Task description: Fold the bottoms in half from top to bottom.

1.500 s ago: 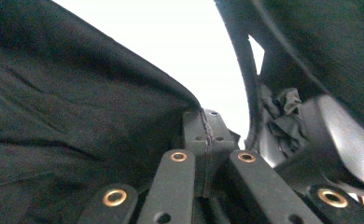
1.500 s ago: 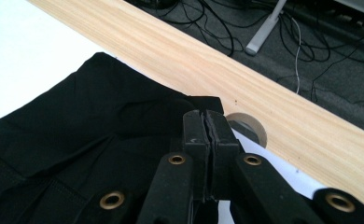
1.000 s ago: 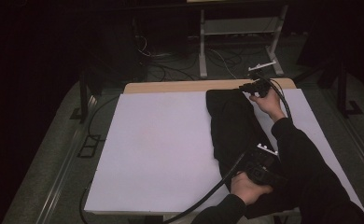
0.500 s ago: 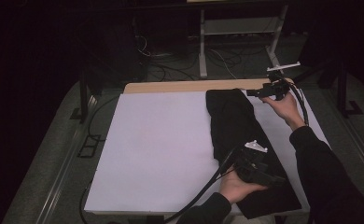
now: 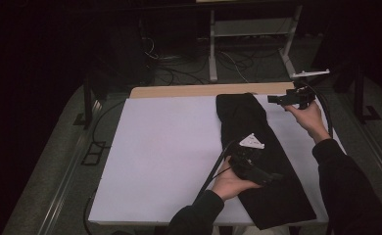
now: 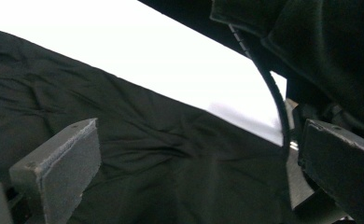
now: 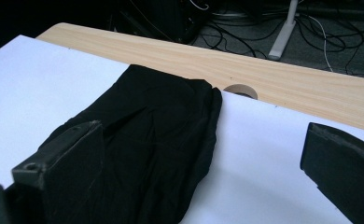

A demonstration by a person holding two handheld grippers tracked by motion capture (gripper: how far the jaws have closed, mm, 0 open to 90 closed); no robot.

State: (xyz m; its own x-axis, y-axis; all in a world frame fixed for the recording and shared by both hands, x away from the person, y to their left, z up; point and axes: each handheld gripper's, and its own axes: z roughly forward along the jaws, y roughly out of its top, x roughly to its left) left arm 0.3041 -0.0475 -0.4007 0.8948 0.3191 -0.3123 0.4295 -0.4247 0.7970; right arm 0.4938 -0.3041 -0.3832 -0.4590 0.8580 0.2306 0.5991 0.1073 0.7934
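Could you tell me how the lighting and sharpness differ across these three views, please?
High view: dim surroundings, the white table cover lit, the black garment nearly featureless. Left gripper view: cover overexposed, garment folds readable, jaws soft. Right gripper view: evenly lit, wood edge sharp, jaws blurred.

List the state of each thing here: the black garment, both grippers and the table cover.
black garment: folded into a long strip, lying flat on the sheet, released.
left gripper: open, just above the garment, holding nothing.
right gripper: open, lifted, empty.
white sheet: flat.
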